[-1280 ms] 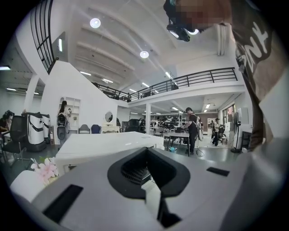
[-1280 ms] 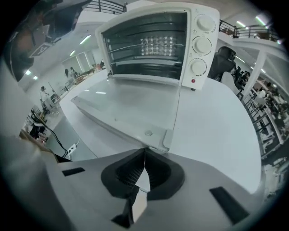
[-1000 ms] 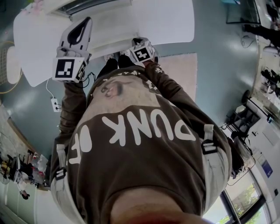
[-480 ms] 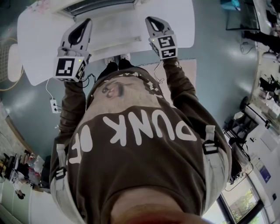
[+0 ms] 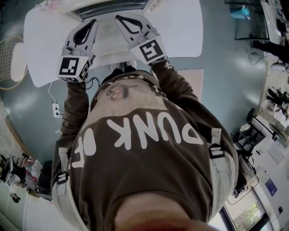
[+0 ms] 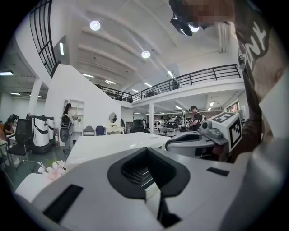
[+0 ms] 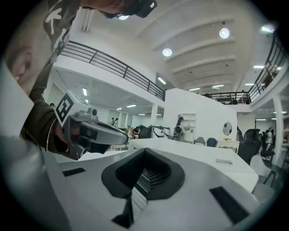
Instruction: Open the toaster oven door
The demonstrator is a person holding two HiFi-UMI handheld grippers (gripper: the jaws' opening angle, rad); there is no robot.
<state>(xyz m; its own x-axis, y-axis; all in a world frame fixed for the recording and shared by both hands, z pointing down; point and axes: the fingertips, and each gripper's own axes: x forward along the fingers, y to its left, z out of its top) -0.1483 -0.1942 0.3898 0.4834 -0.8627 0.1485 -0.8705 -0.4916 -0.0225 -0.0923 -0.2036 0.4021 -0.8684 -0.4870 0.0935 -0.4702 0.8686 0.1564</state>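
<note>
Grey left gripper (image 5: 92, 21) and grey right gripper (image 5: 118, 18): jaws pressed together, empty, held above round white table (image 5: 180, 25). White box with dark strip (image 5: 108, 6) at the far edge is likely the toaster oven. Door probably spring-stiff with breakable glass. Best hold is its handle, unseen here.

Both arms reach forward, left gripper (image 5: 92, 21) and right gripper (image 5: 119, 18) side by side, jaws pressed together, empty.

1. Our grey plastic left gripper (image 6: 149, 180) has its jaws pressed together, with nothing between them.
2. The grey right gripper (image 6: 180, 142) hangs just to its right, above a long white table (image 6: 113, 145).
3. There are pale pink flowers (image 6: 52, 170) at lower left.
</note>
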